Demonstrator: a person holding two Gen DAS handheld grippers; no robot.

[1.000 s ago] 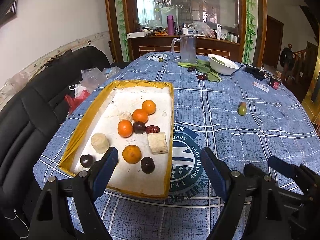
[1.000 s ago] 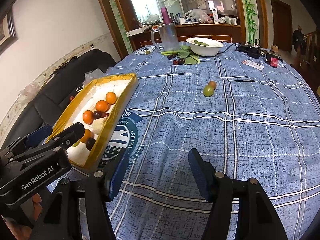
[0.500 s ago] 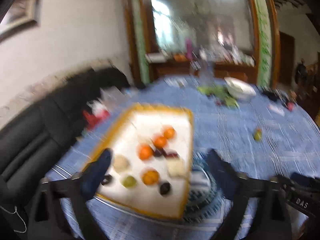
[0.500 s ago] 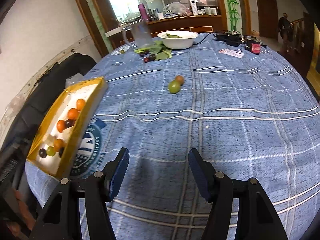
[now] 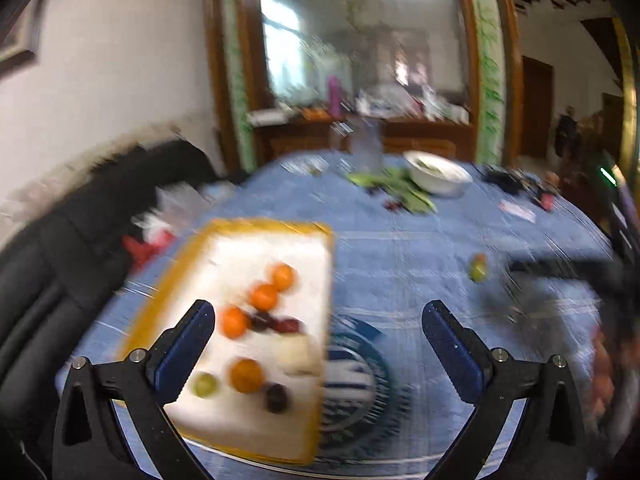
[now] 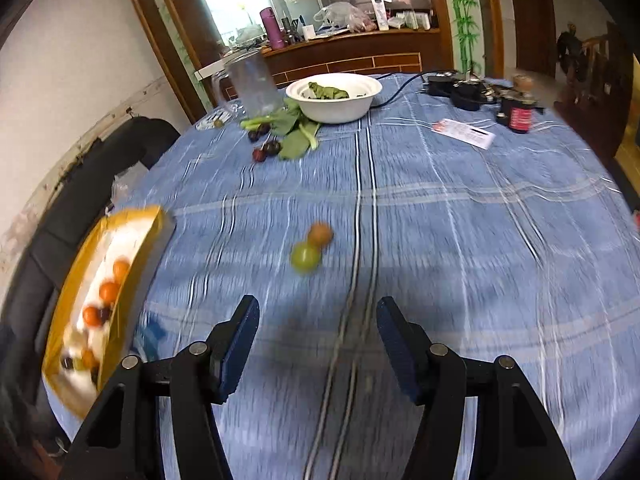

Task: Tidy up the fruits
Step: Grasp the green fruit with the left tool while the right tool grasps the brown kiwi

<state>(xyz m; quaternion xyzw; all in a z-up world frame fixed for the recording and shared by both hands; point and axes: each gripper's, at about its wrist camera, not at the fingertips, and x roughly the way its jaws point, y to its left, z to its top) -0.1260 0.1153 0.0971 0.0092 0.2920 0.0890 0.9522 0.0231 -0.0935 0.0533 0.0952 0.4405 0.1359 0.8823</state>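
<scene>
Table (image 6: 460, 240): tray (image 5: 312, 248) at the near left edge, holding several round fruits (image 5: 264, 296) in a diagonal row with more fruits (image 5: 246, 376) nearer its front; two small fruits (image 6: 310, 248) touching each other on the cloth right of the tray, mid-table; bowl (image 6: 334, 98) at the far side, leafy greens (image 6: 296, 136) before it, pitcher (image 6: 252, 86) to its left; small bottle (image 6: 520, 112) far right; sofa (image 5: 60, 248) left of the table

The left tool (image 5: 318, 344) and right tool (image 6: 316, 344) both hang with fingers spread, gripping nothing.
</scene>
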